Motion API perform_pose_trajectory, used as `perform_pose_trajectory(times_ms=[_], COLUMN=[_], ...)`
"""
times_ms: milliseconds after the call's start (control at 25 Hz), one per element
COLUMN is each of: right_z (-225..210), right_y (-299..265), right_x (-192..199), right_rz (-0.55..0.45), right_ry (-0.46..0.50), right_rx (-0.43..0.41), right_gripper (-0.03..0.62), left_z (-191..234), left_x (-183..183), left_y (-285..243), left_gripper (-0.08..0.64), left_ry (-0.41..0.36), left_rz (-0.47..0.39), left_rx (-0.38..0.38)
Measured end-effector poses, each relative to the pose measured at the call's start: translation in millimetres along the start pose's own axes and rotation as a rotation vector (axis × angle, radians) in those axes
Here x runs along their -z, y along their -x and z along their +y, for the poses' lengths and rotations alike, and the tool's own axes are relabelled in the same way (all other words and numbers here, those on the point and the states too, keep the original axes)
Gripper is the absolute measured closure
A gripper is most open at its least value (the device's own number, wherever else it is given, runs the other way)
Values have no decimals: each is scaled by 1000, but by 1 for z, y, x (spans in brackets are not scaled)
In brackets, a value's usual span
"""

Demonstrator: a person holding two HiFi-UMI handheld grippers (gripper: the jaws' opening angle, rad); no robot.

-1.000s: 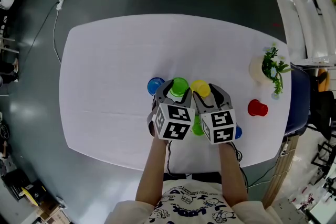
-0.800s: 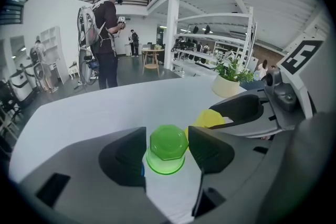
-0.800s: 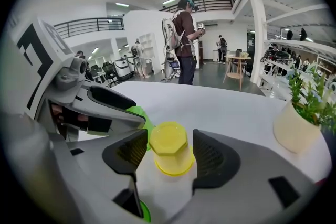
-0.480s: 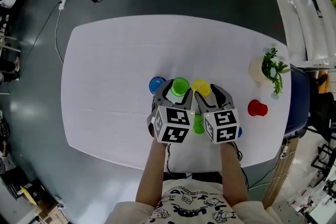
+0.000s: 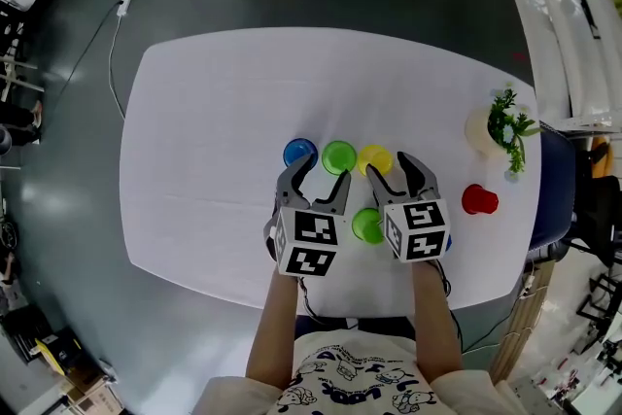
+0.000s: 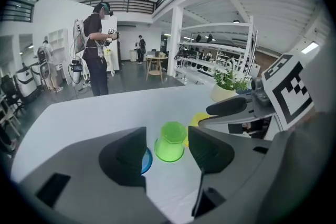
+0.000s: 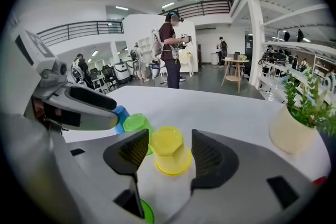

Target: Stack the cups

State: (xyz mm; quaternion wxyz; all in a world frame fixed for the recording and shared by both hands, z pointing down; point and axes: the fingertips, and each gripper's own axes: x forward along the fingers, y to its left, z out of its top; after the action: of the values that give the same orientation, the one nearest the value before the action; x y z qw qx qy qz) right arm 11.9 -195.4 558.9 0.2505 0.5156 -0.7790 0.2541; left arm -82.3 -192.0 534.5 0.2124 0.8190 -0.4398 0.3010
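Observation:
Three upturned cups stand in a row mid-table: blue, green and yellow. My left gripper is open just short of the green cup, which shows through the gap of its jaws, untouched. My right gripper is open too; its jaws have just been opening. The yellow cup stands free just ahead of them. A second green cup sits between the two grippers. A red cup stands at the right, and another blue cup peeks out beside the right gripper.
A potted plant stands at the table's right edge, and the white table stretches to the left and far side. People stand on the floor beyond the far edge.
The left gripper has drawn back toward me and lifted off the green cup that stood between its jaws. The right gripper has eased back slightly from the yellow cup.

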Motion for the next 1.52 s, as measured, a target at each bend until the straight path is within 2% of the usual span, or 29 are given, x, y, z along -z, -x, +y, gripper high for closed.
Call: perform_pose_trajectory(times_ms=[240,480,680,920,1360,1520], right_z=[-7,-29,-45,-49,-62,-70], right_y=[38,78,104,127,151,157], right_x=[-15,-11,8,26,62,69], right_rz=[-49,-89,-95,-96,-72,-71], right_ry=[2,-17,-43,-62,-84,-93], right_rx=[27,71,106,124,143,150], right_gripper=[321,321,321,321,321,321], left_z=[-19,-62,-103,-135,-156,-156], left_x=[16,46,67,85,98,100], left_y=[21,34,43,47,25,20], left_gripper=[301,301,283,252,254,305], left_ry=[-80,-123,-126,-118,-130,-135], left_rz=[16,41,35,46,78,80], left_rx=[50,136,227,267,222,181])
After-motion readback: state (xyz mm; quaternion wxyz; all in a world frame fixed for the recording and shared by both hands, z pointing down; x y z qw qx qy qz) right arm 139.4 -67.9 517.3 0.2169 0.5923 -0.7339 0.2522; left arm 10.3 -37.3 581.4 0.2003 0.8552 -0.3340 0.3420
